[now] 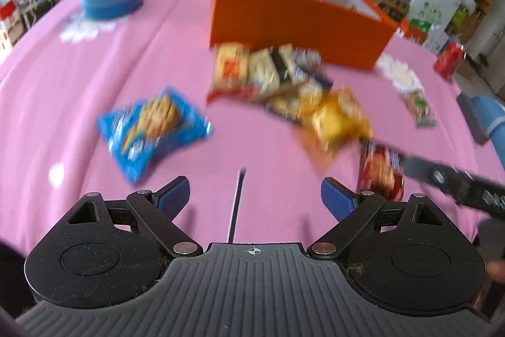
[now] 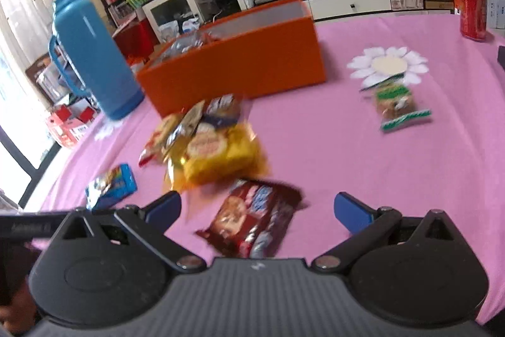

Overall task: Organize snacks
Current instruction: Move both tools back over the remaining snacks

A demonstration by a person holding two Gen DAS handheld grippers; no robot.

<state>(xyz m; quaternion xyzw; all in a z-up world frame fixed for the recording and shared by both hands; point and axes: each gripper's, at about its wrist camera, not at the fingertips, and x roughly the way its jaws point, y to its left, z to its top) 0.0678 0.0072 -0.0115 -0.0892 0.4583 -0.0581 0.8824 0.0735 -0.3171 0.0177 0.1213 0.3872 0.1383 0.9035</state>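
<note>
Both wrist views, blurred. My left gripper (image 1: 255, 198) holds its jaws wide apart over bare pink cloth on the desk (image 1: 94, 78), gripping nothing. My right gripper (image 2: 257, 210) has its jaws fully spread, with a dark red snack packet (image 2: 252, 220) lying on the cloth between them, untouched. A heap of snack packets (image 2: 205, 144) sits just before the orange box (image 2: 240, 62); a blue packet (image 1: 154, 131) lies apart to its left, a green packet (image 2: 401, 106) well to the right near a flower-shaped mat (image 2: 389, 63). A blue thermos (image 2: 91, 59) and red can (image 2: 472, 11) stand at the far corners.
</note>
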